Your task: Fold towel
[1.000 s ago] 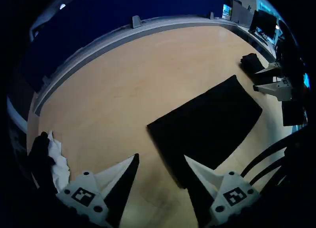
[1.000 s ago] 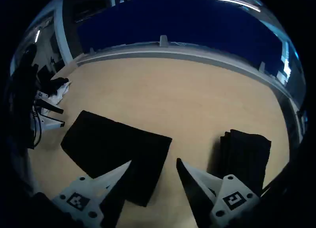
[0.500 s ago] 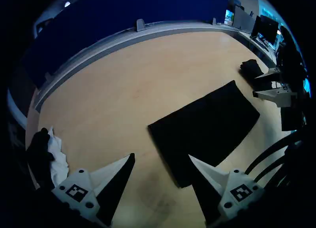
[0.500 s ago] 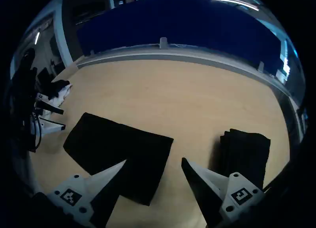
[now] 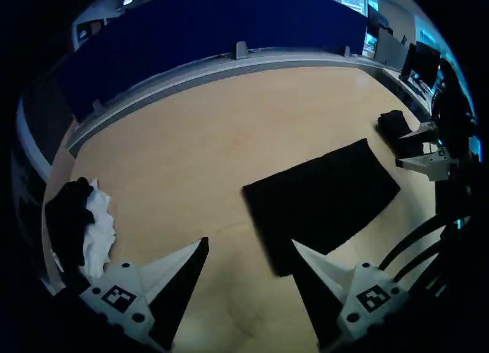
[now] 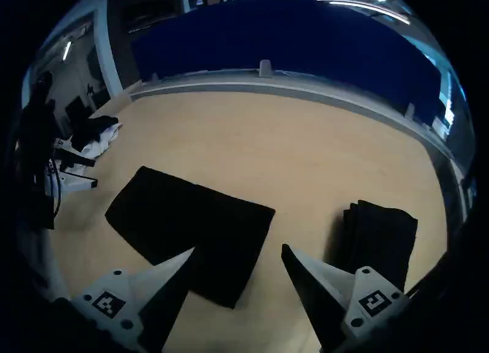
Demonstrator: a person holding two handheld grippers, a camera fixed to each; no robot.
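A black towel [image 5: 321,197] lies flat on the wooden table [image 5: 202,139], folded into a rectangle. My left gripper [image 5: 249,242] hovers open above the table beside the towel's near left corner, holding nothing. In the right gripper view the same towel [image 6: 189,221] spreads to the left of my right gripper [image 6: 238,249], which is open and empty above the towel's near right edge. Each gripper also appears in the other's view: the right gripper [image 5: 402,150] past the towel's far end, the left gripper [image 6: 95,174] at the table's left side.
A stack of folded black towels [image 6: 379,243] sits right of the flat towel, also seen as the stack [image 5: 394,122]. A pile of black and white cloths [image 5: 82,228] lies at the table's left end. A blue partition [image 6: 287,41] runs along the table's far edge.
Both grippers have drawn back and up from the towel, their fingers spreading a little wider. The towel lies where it was.
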